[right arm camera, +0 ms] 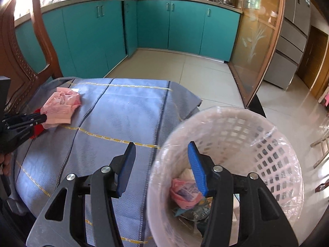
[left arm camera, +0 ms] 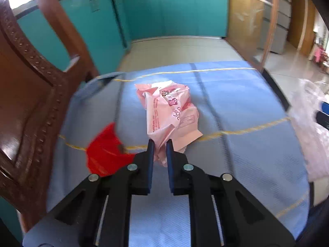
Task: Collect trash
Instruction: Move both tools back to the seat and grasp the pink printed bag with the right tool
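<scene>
Pinching the near corner of the crumpled pink bag [left arm camera: 170,111] on the blue-clothed surface [left arm camera: 236,144], the left gripper [left arm camera: 160,144] next probably needs a lift toward the basket [right arm camera: 226,123], where the right gripper [right arm camera: 162,146] hangs spread, holding nothing.

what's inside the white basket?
In the lined white basket: a crumpled pink wrapper, a white scrap behind it, darker wrappers below. The right hand-held gripper hangs open above and hides part of the bottom.

Both wrist views look down over the blue cloth [left arm camera: 236,103].
</scene>
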`<state>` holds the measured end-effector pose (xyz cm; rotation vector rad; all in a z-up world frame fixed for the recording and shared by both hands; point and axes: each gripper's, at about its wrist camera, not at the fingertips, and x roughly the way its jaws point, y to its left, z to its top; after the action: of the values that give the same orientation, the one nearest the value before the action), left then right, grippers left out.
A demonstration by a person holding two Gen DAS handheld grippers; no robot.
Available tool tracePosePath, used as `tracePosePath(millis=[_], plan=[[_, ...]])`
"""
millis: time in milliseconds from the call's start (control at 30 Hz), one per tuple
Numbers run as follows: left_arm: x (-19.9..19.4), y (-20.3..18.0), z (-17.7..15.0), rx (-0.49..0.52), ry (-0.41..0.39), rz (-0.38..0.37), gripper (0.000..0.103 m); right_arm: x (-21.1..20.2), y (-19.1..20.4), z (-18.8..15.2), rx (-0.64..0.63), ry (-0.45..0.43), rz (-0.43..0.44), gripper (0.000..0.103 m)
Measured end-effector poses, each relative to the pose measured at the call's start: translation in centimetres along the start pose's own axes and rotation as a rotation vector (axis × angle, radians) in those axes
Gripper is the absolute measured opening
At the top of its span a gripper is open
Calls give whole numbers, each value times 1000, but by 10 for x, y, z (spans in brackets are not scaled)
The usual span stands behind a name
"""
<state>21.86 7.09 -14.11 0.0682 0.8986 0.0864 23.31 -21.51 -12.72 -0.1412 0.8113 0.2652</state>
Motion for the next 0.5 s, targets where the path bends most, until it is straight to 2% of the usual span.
tracePosePath(millis=[233,500], plan=[[-22,-32,-18,63,-5,-166,13,6,10,4,-6,6,9,52],[-48,-49,-39,88,-4,-293,13,6,12,4,-8,6,12,52]])
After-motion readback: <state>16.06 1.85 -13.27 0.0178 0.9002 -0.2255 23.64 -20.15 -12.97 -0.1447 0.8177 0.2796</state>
